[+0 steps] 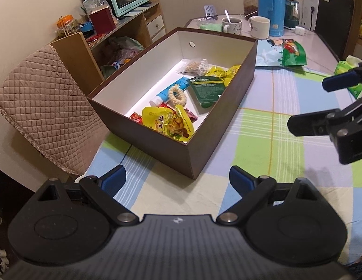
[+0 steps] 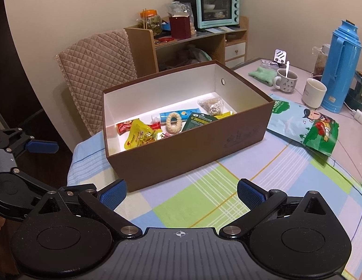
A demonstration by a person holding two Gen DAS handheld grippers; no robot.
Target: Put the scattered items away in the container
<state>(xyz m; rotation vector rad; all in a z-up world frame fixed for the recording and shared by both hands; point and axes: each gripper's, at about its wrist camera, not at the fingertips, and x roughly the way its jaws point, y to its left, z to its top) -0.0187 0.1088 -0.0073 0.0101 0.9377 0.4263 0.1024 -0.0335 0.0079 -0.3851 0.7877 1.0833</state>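
Two handheld grippers over a table (image 2: 227, 186) covered in a checked cloth of green, blue and lilac squares. Left gripper (image 1: 177, 178) spread wide and empty, blue pads apart, low over the cloth just in front of a brown box (image 1: 218, 126) with a white inside. Right gripper (image 2: 182, 192) likewise released, nothing between its pads, also facing the near wall of the box from the cloth. Inside the box, lying on its floor: a yellow snack pouch (image 1: 166, 122) at the near end, a red wrapper (image 2: 124, 126) beside it, a pale woven ring (image 1: 177, 94) resting on a blue tube (image 1: 172, 91), a dark green packet (image 1: 207, 88) leaning against the right wall, a yellow packet (image 1: 224, 72) behind it, and a clear bag of small pale pieces (image 2: 212, 106) at the far end. Still outside, on the table right of the box: a large blue-and-green cartoon snack bag (image 2: 304, 123), near the box's far right corner, and a green packet (image 1: 346, 70) at the table's right edge, partly hidden behind the right gripper in the left view. Farther back, two mugs (image 2: 314, 93) and a blue thermos (image 2: 342, 70). Beyond the box, a chair with a quilted beige cover (image 2: 96, 70).
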